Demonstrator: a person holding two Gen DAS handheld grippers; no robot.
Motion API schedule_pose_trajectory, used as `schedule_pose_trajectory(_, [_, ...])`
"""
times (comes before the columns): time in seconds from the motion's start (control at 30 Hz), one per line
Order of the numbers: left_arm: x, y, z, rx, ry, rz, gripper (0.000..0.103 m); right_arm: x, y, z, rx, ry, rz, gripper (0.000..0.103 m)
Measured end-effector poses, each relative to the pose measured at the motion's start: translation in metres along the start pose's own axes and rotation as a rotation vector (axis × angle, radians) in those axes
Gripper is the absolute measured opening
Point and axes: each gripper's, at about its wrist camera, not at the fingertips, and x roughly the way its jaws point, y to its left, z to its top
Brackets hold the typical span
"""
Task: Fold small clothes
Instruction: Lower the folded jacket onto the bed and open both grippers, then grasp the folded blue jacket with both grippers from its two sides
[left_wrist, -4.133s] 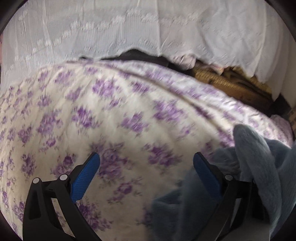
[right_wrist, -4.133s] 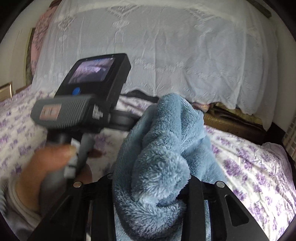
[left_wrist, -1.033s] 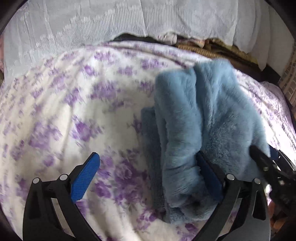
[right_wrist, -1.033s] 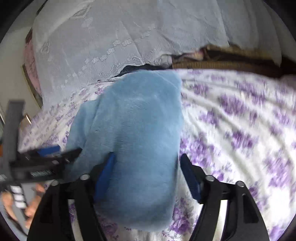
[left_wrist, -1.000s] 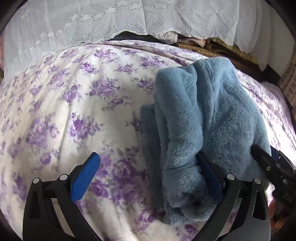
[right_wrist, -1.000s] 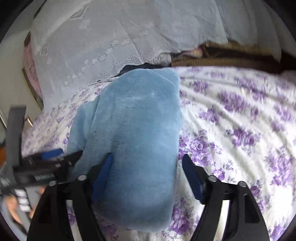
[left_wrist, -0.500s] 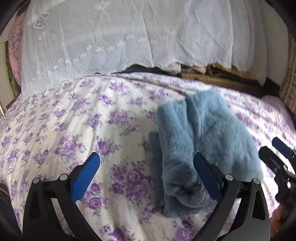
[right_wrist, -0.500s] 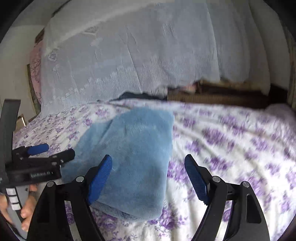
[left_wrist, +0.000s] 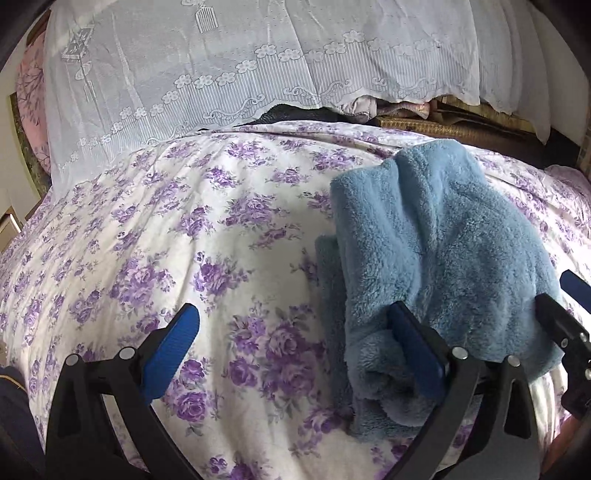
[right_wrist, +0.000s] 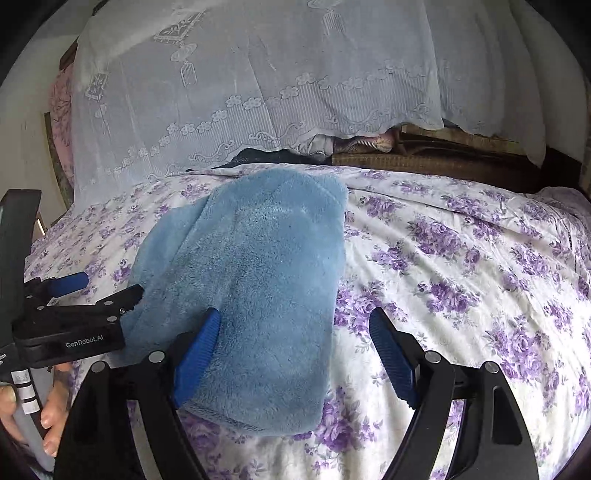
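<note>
A fluffy blue garment (left_wrist: 436, 258) lies folded in a thick bundle on the purple-flowered bedspread (left_wrist: 184, 240). My left gripper (left_wrist: 295, 343) is open, just off the bundle's left edge, with only bedspread between its blue pads. In the right wrist view the same garment (right_wrist: 255, 280) lies flat, and my right gripper (right_wrist: 295, 350) is open at its near right corner. Its left pad rests against the fabric and its right pad stands clear over the bedspread (right_wrist: 461, 258). The left gripper (right_wrist: 92, 288) shows at the garment's left edge, held by a hand (right_wrist: 48, 413).
A white lace cloth (left_wrist: 240, 66) hangs over the far side of the bed. Beneath it sit a woven basket (left_wrist: 436, 127) and bunched fabrics (left_wrist: 369, 107). A pink item (left_wrist: 31, 96) stands at the far left.
Both grippers have drawn back and slightly up from the blue garment, which stays folded on the bed. More of the bedspread and lace cloth shows in both views.
</note>
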Motion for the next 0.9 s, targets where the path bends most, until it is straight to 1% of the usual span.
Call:
schedule_pose_trajectory(0.1, [-0.004,0.001,0.001,0.001,-0.016,0.002,0.099,-0.006,0.000,0.002,0.005,-0.021,0.004,0.082])
schedule_pose_trajectory(0.23, [-0.011,0.001,0.003,-0.007,-0.030,-0.007,0.099,-0.013,-0.008,0.006,0.043,-0.042,0.018,0.082])
schedule_pose_trajectory(0.37, [-0.017,0.003,0.005,-0.025,-0.036,-0.031,0.099,-0.018,-0.019,0.010,0.100,-0.049,0.057,0.082])
schedule_pose_trajectory(0.53, [-0.031,-0.001,0.007,-0.029,-0.062,-0.087,0.099,-0.025,-0.026,0.013,0.133,-0.073,0.089,0.083])
schedule_pose_trajectory(0.67, [-0.039,-0.007,0.006,-0.015,-0.071,-0.111,0.099,-0.026,-0.034,0.014,0.174,-0.076,0.112,0.085])
schedule_pose_trajectory(0.77, [-0.041,-0.011,0.006,-0.009,-0.063,-0.144,0.098,-0.026,-0.039,0.014,0.204,-0.073,0.131,0.085])
schedule_pose_trajectory(0.87, [-0.039,-0.013,0.005,-0.012,-0.040,-0.196,0.099,-0.024,-0.044,0.013,0.238,-0.065,0.167,0.086])
schedule_pose_trajectory(0.9, [-0.036,-0.012,0.005,-0.022,-0.025,-0.225,0.099,-0.024,-0.046,0.013,0.250,-0.063,0.180,0.086])
